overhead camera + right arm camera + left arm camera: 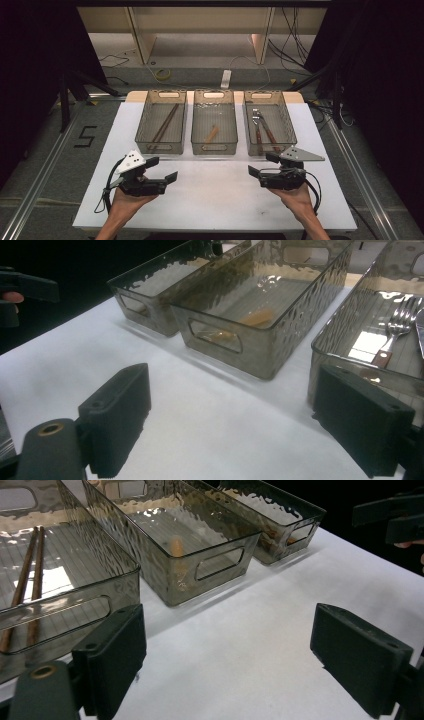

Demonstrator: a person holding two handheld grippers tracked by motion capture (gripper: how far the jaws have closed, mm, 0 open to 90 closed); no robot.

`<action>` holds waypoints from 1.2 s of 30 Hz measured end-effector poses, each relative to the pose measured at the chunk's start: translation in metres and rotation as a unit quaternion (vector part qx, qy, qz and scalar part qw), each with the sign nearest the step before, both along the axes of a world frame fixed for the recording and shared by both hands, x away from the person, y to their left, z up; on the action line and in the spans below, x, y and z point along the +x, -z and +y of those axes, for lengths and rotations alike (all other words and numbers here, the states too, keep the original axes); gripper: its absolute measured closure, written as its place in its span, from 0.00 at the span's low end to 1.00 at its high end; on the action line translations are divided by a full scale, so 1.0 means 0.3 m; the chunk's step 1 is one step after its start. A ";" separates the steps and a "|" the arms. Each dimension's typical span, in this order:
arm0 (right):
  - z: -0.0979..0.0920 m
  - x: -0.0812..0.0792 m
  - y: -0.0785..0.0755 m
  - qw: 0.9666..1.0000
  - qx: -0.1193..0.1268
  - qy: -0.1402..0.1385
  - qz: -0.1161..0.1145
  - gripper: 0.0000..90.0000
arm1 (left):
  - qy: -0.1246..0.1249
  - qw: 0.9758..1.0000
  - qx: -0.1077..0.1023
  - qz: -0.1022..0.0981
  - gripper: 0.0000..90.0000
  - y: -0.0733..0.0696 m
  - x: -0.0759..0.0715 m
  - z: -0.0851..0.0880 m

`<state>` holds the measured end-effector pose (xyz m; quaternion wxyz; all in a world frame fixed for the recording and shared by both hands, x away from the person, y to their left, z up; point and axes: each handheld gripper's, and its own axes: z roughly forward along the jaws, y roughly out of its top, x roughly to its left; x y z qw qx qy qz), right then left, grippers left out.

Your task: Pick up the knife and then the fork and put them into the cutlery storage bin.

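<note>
bins point(213, 146): smoky grey, rippled | chopsticks point(164, 125): brown | table point(215, 195): white | fingers point(112, 662): black

Middle bin's point(214, 121) content perhaps wooden, blurred

The left gripper point(227, 665) holds its fingers point(117, 655) wide apart over the white table point(250, 630), near the chopsticks point(27, 580) bin point(65, 595).

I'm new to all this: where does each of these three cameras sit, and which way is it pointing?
High view: above the person's side, looking forward and down on the white table and three bins; forearms, left gripper and right gripper show.
Left gripper view: rides the left gripper, facing across the table past the chopsticks bin; its two open black jaws show.
Right gripper view: rides the right gripper, facing the fork bin; its open jaws show.
Shared: both gripper views see the middle bin.
</note>
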<state>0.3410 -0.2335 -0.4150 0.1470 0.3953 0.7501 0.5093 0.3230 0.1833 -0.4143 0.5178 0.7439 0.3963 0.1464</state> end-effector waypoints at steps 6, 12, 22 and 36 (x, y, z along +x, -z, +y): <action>-0.016 -0.029 0.008 1.000 0.005 0.004 -0.006 0.18 | -0.001 1.000 -0.004 0.001 0.16 0.000 0.001 0.003; -0.025 -0.050 0.021 1.000 0.005 0.001 -0.009 0.18 | 0.002 1.000 -0.007 0.004 0.16 0.001 0.002 0.002; -0.039 -0.087 0.036 1.000 0.009 0.006 -0.016 0.18 | 0.006 1.000 -0.015 0.011 0.16 0.004 0.002 0.009; -0.047 -0.098 0.036 1.000 0.013 0.009 -0.019 0.18 | 0.007 1.000 -0.012 0.010 0.16 0.004 0.001 0.006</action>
